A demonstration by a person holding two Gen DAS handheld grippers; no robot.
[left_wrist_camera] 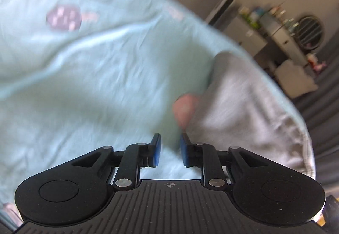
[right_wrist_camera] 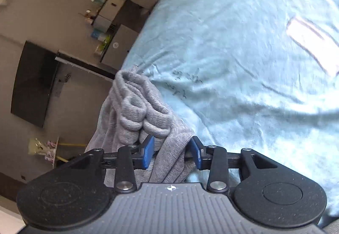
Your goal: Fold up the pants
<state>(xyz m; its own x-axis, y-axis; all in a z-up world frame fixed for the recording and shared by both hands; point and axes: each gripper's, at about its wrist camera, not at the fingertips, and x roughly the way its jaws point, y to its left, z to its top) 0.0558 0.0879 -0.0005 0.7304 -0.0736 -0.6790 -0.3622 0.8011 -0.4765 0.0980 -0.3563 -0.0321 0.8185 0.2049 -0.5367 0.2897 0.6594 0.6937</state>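
Grey knit pants (right_wrist_camera: 146,111) are lying bunched at the near edge of the pale blue bedsheet (right_wrist_camera: 243,68), and I am gripping a fold of them in my right gripper (right_wrist_camera: 172,152), the fabric sitting between its blue pads with the ribbed waistband heaped just beyond them. My left gripper (left_wrist_camera: 170,150) is hovering over the same sheet with its jaws parted and nothing between them, just beside the pants (left_wrist_camera: 243,107), which are blurred in that view.
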